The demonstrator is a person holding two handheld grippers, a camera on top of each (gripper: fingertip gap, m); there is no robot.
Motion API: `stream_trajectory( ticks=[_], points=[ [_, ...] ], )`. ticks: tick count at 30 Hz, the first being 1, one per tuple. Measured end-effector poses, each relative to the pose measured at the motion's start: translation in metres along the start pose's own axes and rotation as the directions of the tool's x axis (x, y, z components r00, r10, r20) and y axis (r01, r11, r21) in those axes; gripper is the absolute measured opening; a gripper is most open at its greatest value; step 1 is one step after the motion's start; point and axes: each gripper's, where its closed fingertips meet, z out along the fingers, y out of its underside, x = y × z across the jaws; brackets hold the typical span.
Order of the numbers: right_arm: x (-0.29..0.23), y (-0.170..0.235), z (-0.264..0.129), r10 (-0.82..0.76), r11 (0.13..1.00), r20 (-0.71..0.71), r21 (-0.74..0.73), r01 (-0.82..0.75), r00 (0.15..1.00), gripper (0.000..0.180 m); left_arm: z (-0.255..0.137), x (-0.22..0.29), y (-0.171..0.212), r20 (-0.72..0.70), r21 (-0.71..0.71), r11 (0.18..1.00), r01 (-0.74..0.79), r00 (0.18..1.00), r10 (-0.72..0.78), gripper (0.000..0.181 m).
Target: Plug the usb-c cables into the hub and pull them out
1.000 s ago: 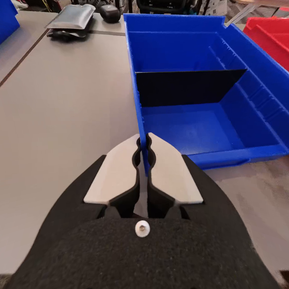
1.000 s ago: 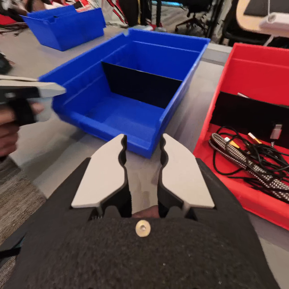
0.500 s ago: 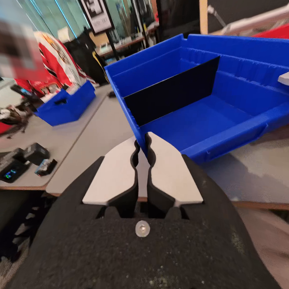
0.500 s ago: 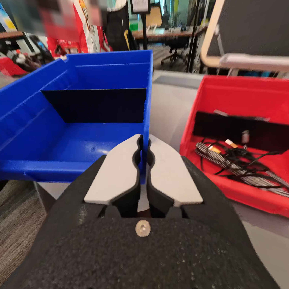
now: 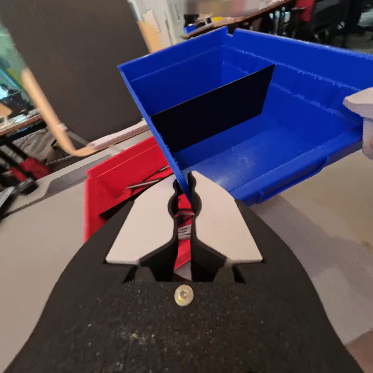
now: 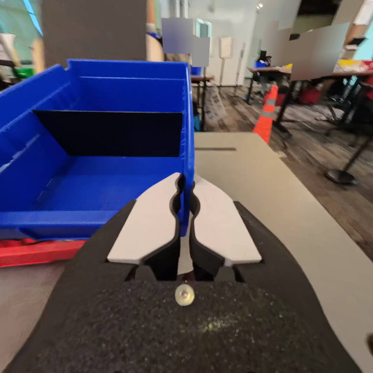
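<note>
Left wrist view: the blue bin [image 5: 252, 145], on the table [image 5: 36, 232] a second ago, now hangs tilted above the red bin [image 5: 121, 181], both tools clamped on its side walls: left tool [image 5: 188, 181], right tool [image 6: 186, 181]. It holds only a black divider [image 5: 212, 113]. The cables [image 5: 184, 218] lie in the red bin; no hub shows, so plugging hasn't begun.
</note>
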Motion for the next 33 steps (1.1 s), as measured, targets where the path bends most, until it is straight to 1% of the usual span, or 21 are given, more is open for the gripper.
stream_trajectory(
  ticks=[2, 3, 5, 6, 7, 8, 9, 12, 15, 19, 21, 23, 24, 25, 26, 27, 28, 30, 31, 32, 33],
  points=[
    [0.057, 0.02, 0.004, 0.045, 0.998, -0.033, -0.037, -0.046, 0.998, 0.002, 0.033, 0.052, -0.003, -0.036, 0.012, 0.998, -0.062, 0.997, 0.063, 0.006],
    [0.08, 0.031, 0.006, 0.058, 0.996, -0.038, -0.062, -0.06, 0.998, 0.002, 0.046, 0.074, 0.001, -0.06, -0.02, 0.997, -0.072, 0.996, 0.07, 0.007],
    [0.113, 0.052, 0.007, 0.085, 0.987, -0.053, -0.131, -0.091, 0.995, 0.001, 0.064, 0.108, 0.006, -0.097, -0.058, 0.996, -0.069, 0.993, 0.063, 0.007],
    [0.122, 0.059, 0.008, 0.114, 0.982, -0.05, -0.147, -0.121, 0.992, 0.001, 0.068, 0.117, 0.004, -0.077, -0.034, 0.995, -0.091, 0.993, 0.089, 0.007],
    [0.13, 0.063, 0.009, 0.129, 0.98, -0.053, -0.148, -0.135, 0.99, 0.001, 0.071, 0.124, 0.004, -0.059, -0.012, 0.994, -0.106, 0.993, 0.105, 0.007],
    [0.138, 0.068, 0.011, 0.115, 0.981, -0.071, -0.147, -0.124, 0.991, 0.002, 0.075, 0.133, 0.008, -0.075, -0.017, 0.995, -0.101, 0.992, 0.1, 0.006],
    [0.145, 0.072, 0.013, 0.092, 0.983, -0.087, -0.15, -0.104, 0.992, 0.002, 0.082, 0.14, 0.016, -0.1, -0.049, 0.995, -0.093, 0.991, 0.087, 0.007],
    [0.153, 0.083, 0.023, 0.079, 0.975, -0.074, -0.204, -0.093, 0.994, 0.001, 0.096, 0.15, 0.032, -0.132, -0.103, 0.993, -0.063, 0.99, 0.049, 0.007],
    [0.161, 0.091, 0.032, 0.061, 0.977, -0.086, -0.2, -0.077, 0.994, 0.002, 0.104, 0.156, 0.037, -0.14, -0.117, 0.992, -0.04, 0.99, 0.023, 0.008],
    [0.169, 0.106, 0.037, 0.096, 0.964, -0.1, -0.24, -0.117, 0.99, 0.003, 0.11, 0.168, 0.048, -0.18, -0.159, 0.987, 0.017, 0.983, -0.046, 0.009],
    [0.171, 0.108, 0.038, 0.114, 0.964, -0.102, -0.229, -0.135, 0.988, 0.003, 0.109, 0.171, 0.047, -0.195, -0.146, 0.989, 0.01, 0.98, -0.039, 0.01],
    [0.177, 0.109, 0.038, 0.108, 0.961, -0.144, -0.237, -0.14, 0.984, 0.006, 0.103, 0.18, 0.046, -0.253, -0.167, 0.986, 0.013, 0.966, -0.056, 0.014],
    [0.179, 0.109, 0.038, 0.105, 0.96, -0.166, -0.239, -0.143, 0.981, 0.007, 0.096, 0.185, 0.045, -0.299, -0.172, 0.985, 0.025, 0.951, -0.077, 0.018],
    [0.181, 0.109, 0.038, 0.111, 0.958, -0.185, -0.24, -0.155, 0.976, 0.009, 0.087, 0.184, 0.044, -0.315, -0.167, 0.984, 0.055, 0.943, -0.106, 0.022],
    [0.182, 0.108, 0.036, 0.117, 0.955, -0.201, -0.244, -0.166, 0.973, 0.017, 0.074, 0.181, 0.042, -0.338, -0.158, 0.984, 0.079, 0.932, -0.129, 0.028],
    [0.18, 0.104, 0.032, 0.113, 0.956, -0.202, -0.243, -0.162, 0.973, 0.035, 0.058, 0.178, 0.041, -0.371, -0.142, 0.986, 0.089, 0.918, -0.136, 0.03],
    [0.178, 0.095, 0.026, 0.098, 0.966, -0.208, -0.216, -0.144, 0.973, 0.042, 0.041, 0.168, 0.042, -0.384, -0.122, 0.989, 0.086, 0.915, -0.127, 0.03],
    [0.174, 0.067, 0.01, 0.019, 0.988, -0.262, -0.143, -0.059, 0.965, 0.042, 0.007, 0.135, 0.048, -0.367, -0.056, 0.996, 0.063, 0.927, -0.079, 0.032],
    [0.167, 0.052, 0.002, -0.029, 0.994, -0.275, -0.112, -0.002, 0.961, 0.042, -0.008, 0.11, 0.054, -0.334, -0.029, 0.999, 0.044, 0.941, -0.051, 0.032],
    [0.153, 0.037, -0.003, -0.07, 0.996, -0.258, -0.077, 0.052, 0.964, 0.042, -0.02, 0.08, 0.062, -0.28, -0.011, 0.999, 0.033, 0.959, -0.035, 0.032],
    [0.129, 0.024, -0.005, -0.097, 0.995, -0.196, -0.039, 0.091, 0.976, 0.043, -0.03, 0.048, 0.07, -0.233, 0.0, 0.999, 0.048, 0.971, -0.047, 0.032]
  ],
)
